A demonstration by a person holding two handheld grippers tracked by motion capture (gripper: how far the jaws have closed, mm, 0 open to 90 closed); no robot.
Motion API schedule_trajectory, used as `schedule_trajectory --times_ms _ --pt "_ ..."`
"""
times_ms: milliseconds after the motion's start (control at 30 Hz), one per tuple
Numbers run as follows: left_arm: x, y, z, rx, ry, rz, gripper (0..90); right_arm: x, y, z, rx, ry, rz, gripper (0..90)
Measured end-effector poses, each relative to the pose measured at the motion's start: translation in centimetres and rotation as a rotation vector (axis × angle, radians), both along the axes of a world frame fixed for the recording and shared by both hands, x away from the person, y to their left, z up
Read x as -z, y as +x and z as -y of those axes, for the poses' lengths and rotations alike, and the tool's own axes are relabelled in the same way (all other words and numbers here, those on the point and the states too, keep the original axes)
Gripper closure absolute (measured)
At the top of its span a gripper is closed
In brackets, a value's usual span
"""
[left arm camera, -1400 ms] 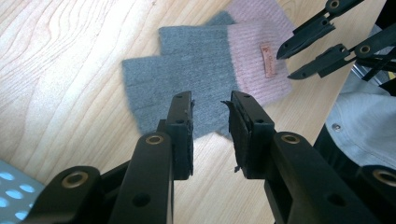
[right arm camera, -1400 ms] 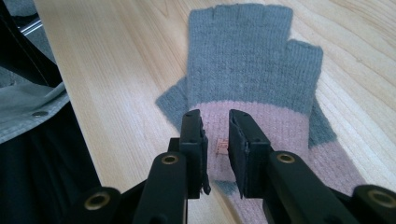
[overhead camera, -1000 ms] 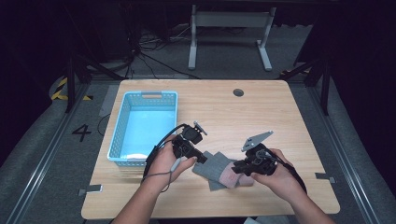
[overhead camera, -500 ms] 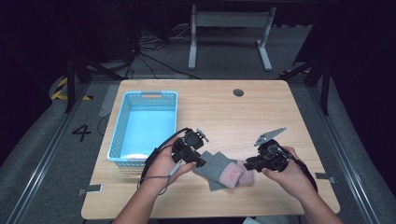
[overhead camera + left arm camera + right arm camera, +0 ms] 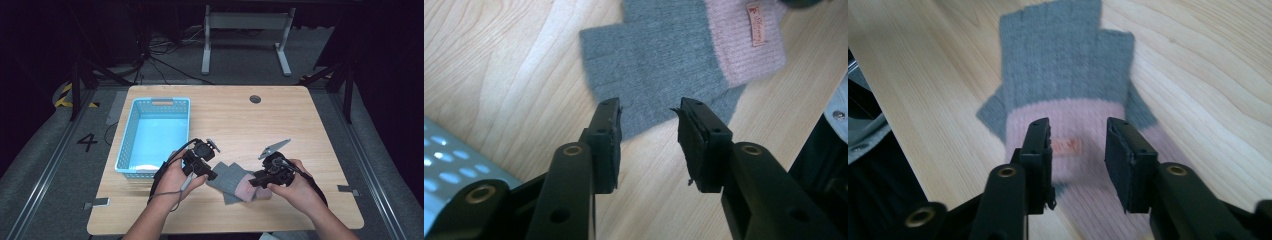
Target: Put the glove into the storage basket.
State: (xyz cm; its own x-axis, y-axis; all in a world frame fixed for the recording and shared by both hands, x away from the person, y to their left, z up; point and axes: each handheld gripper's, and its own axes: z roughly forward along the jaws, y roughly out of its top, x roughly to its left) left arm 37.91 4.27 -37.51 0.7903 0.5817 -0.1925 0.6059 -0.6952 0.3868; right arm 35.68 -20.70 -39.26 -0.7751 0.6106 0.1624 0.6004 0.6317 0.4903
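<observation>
Glove (image 5: 235,182), grey with pink cuff, flat on bench (image 5: 300,125), near edge. My right gripper (image 5: 1075,145) just opened over cuff, gripping nothing; left gripper (image 5: 649,127) opening at glove's grey end, empty. Blue basket (image 5: 150,132) beyond glove, left.

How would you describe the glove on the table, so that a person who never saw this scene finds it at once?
Start at the wooden table and its blue basket on the left. Toward the near edge, to the basket's right, the glove lies flat between two hand-held grippers. It is grey knit with a pink cuff bearing a small orange label.
</observation>
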Motion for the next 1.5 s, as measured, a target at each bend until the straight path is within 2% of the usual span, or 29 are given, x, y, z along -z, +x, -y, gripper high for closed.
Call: schedule_trajectory --times_ms 33,100,200,500,567,600,633,667,700,733,767,800,933,1000,1233,1333,1500 --pt "0.0 0.0 -0.3 -0.006 0.004 -0.001 61.4 0.2 0.2 -1.0 -0.002 0.002 -0.002 57.6" --pt "0.0 -0.1 -0.4 -0.01 0.004 0.001 61.4 0.3 0.4 -1.4 -0.003 0.005 -0.007 56.0" --pt "-0.1 -0.2 -0.9 -0.023 -0.002 -0.001 61.4 1.3 1.2 -3.1 -0.011 -0.017 -0.022 51.8" --pt "0.0 -0.3 -1.6 -0.041 -0.009 -0.003 61.3 3.1 1.9 -4.8 -0.013 -0.091 -0.019 50.4" --pt "-0.1 -0.3 -1.6 -0.041 -0.008 -0.005 61.3 3.4 1.8 -5.1 -0.013 -0.109 -0.01 51.9" --pt "0.0 -0.3 -1.6 -0.041 -0.007 -0.006 61.2 3.5 1.6 -5.4 -0.017 -0.136 0.011 54.7" --pt "0.0 -0.3 -1.6 -0.041 -0.006 -0.007 61.2 3.5 1.6 -5.4 -0.017 -0.136 0.011 54.7" --pt "0.0 -0.3 -1.5 -0.038 -0.007 -0.01 61.1 3.6 1.5 -5.6 -0.031 -0.165 0.036 59.0" --pt "0.0 -0.3 -1.5 -0.038 -0.007 -0.01 61.0 3.6 1.5 -5.6 -0.031 -0.165 0.036 59.0" --pt "0.0 -0.4 -1.5 -0.035 -0.007 -0.012 60.9 3.6 1.4 -5.7 -0.029 -0.169 0.041 65.3" --pt "0.0 -0.4 -1.5 -0.035 -0.007 -0.012 60.9 3.6 1.4 -5.7 -0.029 -0.169 0.041 65.3" --pt "0.0 -0.4 -1.4 -0.034 -0.008 -0.01 60.9 3.6 1.5 -5.6 -0.011 -0.149 0.043 73.1" --pt "0.0 -0.3 -1.6 -0.037 -0.02 -0.012 60.6 3.5 1.4 -5.2 -0.005 -0.11 0.044 83.8" --pt "0.0 -0.2 -1.6 -0.035 -0.016 -0.014 60.6 3.4 1.5 -5.1 -0.003 -0.107 0.046 84.6" --pt "-0.1 -0.2 -1.6 -0.037 -0.024 -0.013 60.6 1.9 1.4 -4.3 -0.014 -0.045 0.042 85.3" --pt "-0.1 -0.2 -1.6 -0.036 -0.026 -0.014 60.6 1.5 1.4 -4.1 -0.024 -0.033 0.039 85.3" --pt "-0.1 -0.1 -1.6 -0.034 -0.035 -0.024 60.4 -0.2 1.4 -3.1 -0.055 0.011 0.03 85.3"
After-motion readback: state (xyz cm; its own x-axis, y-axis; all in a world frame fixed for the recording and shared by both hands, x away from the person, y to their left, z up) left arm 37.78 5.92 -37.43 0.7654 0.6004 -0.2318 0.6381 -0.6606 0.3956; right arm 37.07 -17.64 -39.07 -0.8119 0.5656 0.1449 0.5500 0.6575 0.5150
